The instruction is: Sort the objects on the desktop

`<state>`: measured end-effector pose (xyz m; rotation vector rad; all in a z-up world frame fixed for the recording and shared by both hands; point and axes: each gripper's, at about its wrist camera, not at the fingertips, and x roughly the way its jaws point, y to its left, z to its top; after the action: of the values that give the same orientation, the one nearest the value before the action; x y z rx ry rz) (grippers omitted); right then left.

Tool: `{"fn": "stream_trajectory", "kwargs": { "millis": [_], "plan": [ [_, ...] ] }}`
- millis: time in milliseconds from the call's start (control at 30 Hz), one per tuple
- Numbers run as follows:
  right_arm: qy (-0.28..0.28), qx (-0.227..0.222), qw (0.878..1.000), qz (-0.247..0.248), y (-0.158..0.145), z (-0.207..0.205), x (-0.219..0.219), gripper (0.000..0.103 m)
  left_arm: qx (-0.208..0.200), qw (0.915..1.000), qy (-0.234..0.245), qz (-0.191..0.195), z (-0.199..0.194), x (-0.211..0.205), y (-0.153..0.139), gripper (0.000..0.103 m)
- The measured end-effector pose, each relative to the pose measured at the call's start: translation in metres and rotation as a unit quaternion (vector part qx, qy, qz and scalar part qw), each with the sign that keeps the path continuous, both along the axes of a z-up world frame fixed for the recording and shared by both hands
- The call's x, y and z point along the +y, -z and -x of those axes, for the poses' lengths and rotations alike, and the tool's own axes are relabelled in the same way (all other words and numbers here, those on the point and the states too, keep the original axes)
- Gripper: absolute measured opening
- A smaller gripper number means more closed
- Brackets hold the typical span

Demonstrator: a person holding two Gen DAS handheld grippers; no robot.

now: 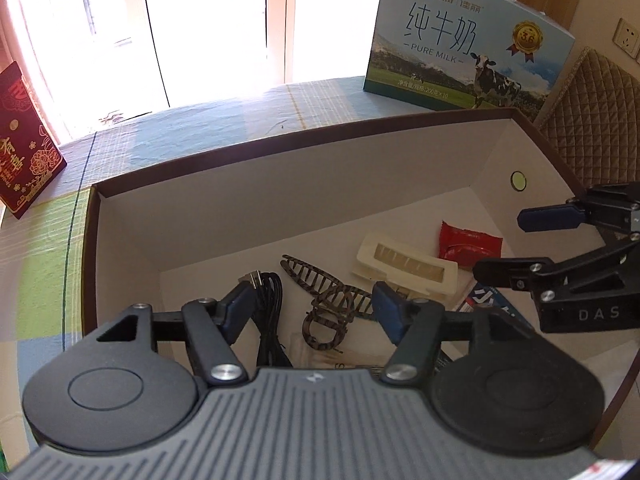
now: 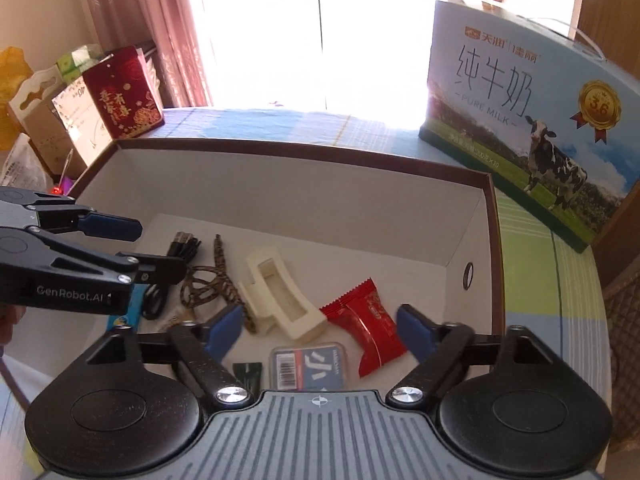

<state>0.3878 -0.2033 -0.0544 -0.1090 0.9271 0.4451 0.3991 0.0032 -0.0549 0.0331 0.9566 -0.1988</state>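
Note:
A brown-rimmed cardboard box (image 1: 280,208) (image 2: 304,152) with white inner walls holds the sorted things. Inside lie a black USB cable (image 1: 268,308) (image 2: 182,248), a tortoiseshell hair claw (image 1: 324,300) (image 2: 218,276), a cream hair claw (image 1: 404,268) (image 2: 284,300), a red candy wrapper (image 1: 468,244) (image 2: 368,328) and a small card case (image 2: 308,366). My left gripper (image 1: 316,312) (image 2: 156,248) is open and empty above the cable and tortoiseshell claw. My right gripper (image 2: 320,330) (image 1: 516,244) is open and empty above the cream claw and the candy.
A blue pure-milk carton (image 1: 464,40) (image 2: 520,120) stands behind the box on a plaid tablecloth (image 1: 200,132). A red gift bag (image 1: 24,148) (image 2: 124,92) stands at the far left. A quilted chair back (image 1: 592,120) is at the right.

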Motion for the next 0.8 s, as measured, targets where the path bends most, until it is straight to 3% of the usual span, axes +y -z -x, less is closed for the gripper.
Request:
{"fn": "stream_trajectory", "kwargs": {
  "millis": [133,400,633,733,800],
  "plan": [
    [-0.003,-0.012,1.000,-0.007,-0.011,0.016,-0.002,0.101,-0.012,0.9998,-0.015,0.012,0.012,0.003,-0.011,0.071],
    [0.015,-0.027,0.999,-0.036,-0.025,0.053,-0.013,0.101,-0.051,0.9982,-0.031,0.004,0.047,0.003,-0.035,0.086],
    [0.041,-0.040,0.997,-0.052,-0.038,0.083,-0.019,0.101,-0.081,0.9951,-0.055,-0.014,0.089,0.003,-0.055,0.087],
    [0.049,-0.048,0.996,-0.054,-0.044,0.095,-0.020,0.101,-0.100,0.9923,-0.070,-0.021,0.108,0.003,-0.064,0.099],
    [0.055,-0.053,0.996,-0.052,-0.048,0.103,-0.019,0.101,-0.109,0.9908,-0.077,-0.023,0.120,0.004,-0.070,0.099]
  ]
}}
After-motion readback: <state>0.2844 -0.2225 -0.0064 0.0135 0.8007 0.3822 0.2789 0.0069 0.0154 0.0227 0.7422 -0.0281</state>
